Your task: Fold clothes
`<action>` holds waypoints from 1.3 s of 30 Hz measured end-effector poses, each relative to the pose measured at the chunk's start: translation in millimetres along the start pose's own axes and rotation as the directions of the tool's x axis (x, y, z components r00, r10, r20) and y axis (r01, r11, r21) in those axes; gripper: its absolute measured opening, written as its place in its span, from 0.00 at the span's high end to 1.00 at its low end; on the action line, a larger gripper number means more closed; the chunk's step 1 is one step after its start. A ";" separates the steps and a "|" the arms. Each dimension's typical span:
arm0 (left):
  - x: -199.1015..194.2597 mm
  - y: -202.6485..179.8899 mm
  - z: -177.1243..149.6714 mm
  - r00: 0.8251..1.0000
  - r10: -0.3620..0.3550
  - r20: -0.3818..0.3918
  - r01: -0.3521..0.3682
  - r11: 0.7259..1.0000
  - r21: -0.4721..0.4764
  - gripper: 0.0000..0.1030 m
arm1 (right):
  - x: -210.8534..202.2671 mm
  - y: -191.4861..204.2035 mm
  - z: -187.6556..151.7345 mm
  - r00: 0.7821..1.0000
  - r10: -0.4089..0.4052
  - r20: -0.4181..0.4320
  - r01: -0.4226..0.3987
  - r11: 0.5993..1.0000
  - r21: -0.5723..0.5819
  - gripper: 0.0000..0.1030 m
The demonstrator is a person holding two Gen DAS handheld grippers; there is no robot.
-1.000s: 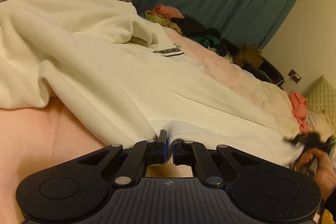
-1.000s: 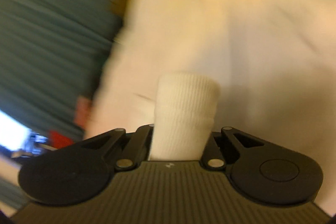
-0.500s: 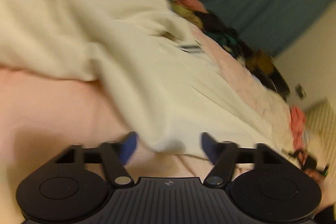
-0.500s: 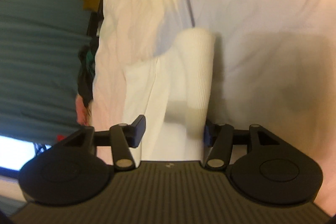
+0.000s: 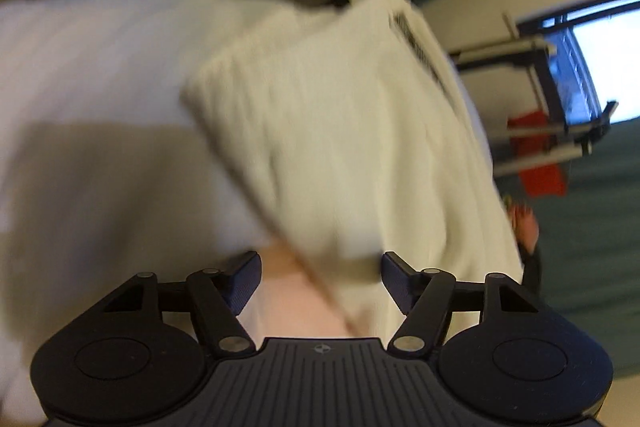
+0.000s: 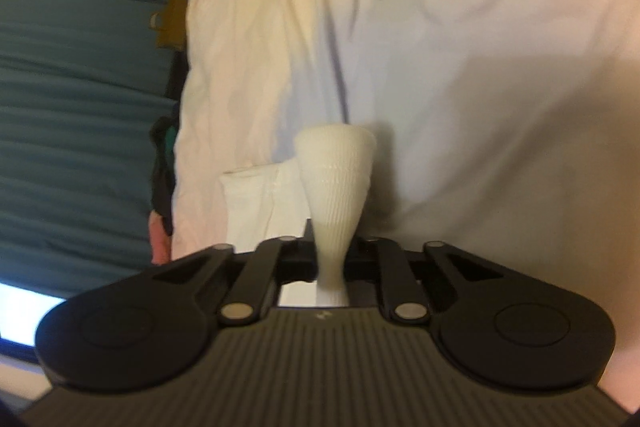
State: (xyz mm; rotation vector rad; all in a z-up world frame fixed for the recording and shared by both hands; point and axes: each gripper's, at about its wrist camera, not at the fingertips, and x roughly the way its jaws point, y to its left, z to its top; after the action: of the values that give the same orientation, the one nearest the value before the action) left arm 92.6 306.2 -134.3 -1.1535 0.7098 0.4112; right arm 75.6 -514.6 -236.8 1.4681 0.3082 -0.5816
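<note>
Now, left hand-held gripper [image 5: 320,283]: jaws just released, wide apart, cream garment [image 5: 340,131] edge lying loose between them.
Right hand-held gripper [image 6: 332,263]: you have re-clamped the ribbed cuff [image 6: 336,187]; next fold can start.

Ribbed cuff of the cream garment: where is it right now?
Right wrist view, low centre: the ribbed cuff is pinched between the shut right tongs, flaring out above them over the pale bedsheet, with the teal curtain off to the left.
</note>
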 end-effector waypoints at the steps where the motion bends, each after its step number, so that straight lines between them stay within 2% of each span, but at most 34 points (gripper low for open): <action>1: 1.4 -1.4 5.6 1.000 0.015 0.018 -0.015 1.000 0.000 0.45 | 0.4 0.4 1.2 1.000 0.013 0.001 -0.013 1.000 -0.003 0.92; 5: -1.4 -6.0 26.4 0.996 0.053 0.073 -0.054 0.999 0.009 0.81 | -0.1 8.1 -0.5 0.999 0.027 0.018 -0.025 0.998 -0.057 0.94; 8: -15.7 -8.3 41.9 0.993 0.062 0.103 -0.063 0.998 0.006 0.86 | -8.5 11.0 2.4 0.999 0.041 0.033 -0.038 0.994 -0.101 0.95; 11: -45.2 -17.7 61.5 0.992 0.042 0.115 -0.047 0.998 0.040 0.88 | -3.7 12.5 11.2 0.997 0.058 0.057 -0.054 0.995 -0.080 0.95; 16: -87.9 -26.7 80.7 0.998 0.035 0.061 -0.042 0.991 0.129 0.89 | -11.1 23.6 15.3 0.991 0.028 0.130 -0.013 0.993 -0.117 0.95; 19: -104.4 -6.1 72.7 0.997 0.074 0.012 -0.075 0.987 0.143 0.89 | -34.3 28.7 14.2 0.973 -0.010 0.231 0.049 0.985 -0.167 0.95; 21: -103.8 9.1 68.4 0.994 0.112 -0.011 -0.109 0.981 0.161 0.89 | -40.4 34.0 13.3 0.962 -0.068 0.264 0.129 0.967 -0.219 0.95; 24: -92.6 30.3 59.2 0.983 0.180 -0.031 -0.170 0.962 0.214 0.88 | -32.7 35.4 10.6 0.949 -0.181 0.259 0.251 0.930 -0.268 0.95; 27: -85.7 36.3 53.6 0.983 0.182 -0.027 -0.168 0.948 0.269 0.85 | -26.5 32.2 8.4 0.931 -0.276 0.238 0.342 0.888 -0.308 0.93; 30: -90.8 30.9 47.8 0.988 0.151 -0.018 -0.139 0.945 0.295 0.77 | -28.4 35.9 8.7 0.931 -0.280 0.236 0.345 0.887 -0.308 0.92; 31: -94.3 28.4 46.4 0.987 0.158 -0.001 -0.150 0.936 0.318 0.73 | -28.1 39.6 10.2 0.929 -0.281 0.240 0.347 0.886 -0.308 0.91; 32: -97.9 25.9 45.0 0.986 0.166 0.016 -0.161 0.926 0.341 0.63 | -28.0 43.2 11.5 0.928 -0.281 0.244 0.349 0.884 -0.310 0.89; 33: -101.4 23.5 43.6 0.984 0.172 0.033 -0.173 0.915 0.365 0.58 | -31.5 46.0 8.1 0.925 -0.285 0.253 0.358 0.876 -0.323 0.87; 34: -107.4 19.8 40.5 0.982 0.180 0.061 -0.189 0.897 0.400 0.50 | -35.0 48.8 4.9 0.921 -0.288 0.262 0.366 0.867 -0.337 0.81; 35: -113.4 16.1 37.3 0.978 0.186 0.089 -0.206 0.876 0.436 0.47 | -36.9 52.7 4.6 0.922 -0.276 0.270 0.360 0.866 -0.346 0.75; 36: -120.5 9.9 32.6 0.970 0.204 0.133 -0.243 0.846 0.474 0.46 | -38.9 56.7 4.3 0.923 -0.264 0.279 0.354 0.865 -0.355 0.55; 37: -129.2 3.2 25.9 0.966 0.192 0.176 -0.256 0.820 0.511 0.40 | -41.0 60.7 3.9 0.924 -0.251 0.288 0.348 0.864 -0.364 0.31; 38: -138.0 -3.6 19.1 0.960 0.176 0.218 -0.270 0.793 0.547 0.31 | -45.9 66.5 0.5 0.922 -0.226 0.315 0.343 0.854 -0.391 0.23; 39: -145.5 -9.0 14.1 0.957 0.154 0.247 -0.273 0.773 0.573 0.27 | -50.8 72.3 -2.8 0.919 -0.200 0.340 0.338 0.843 -0.418 0.19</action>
State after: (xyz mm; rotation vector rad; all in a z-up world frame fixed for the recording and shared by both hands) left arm -1.8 324.5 -23.8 -0.4172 0.7369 0.4355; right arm 73.3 -502.8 -149.2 0.8580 0.4029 -0.8712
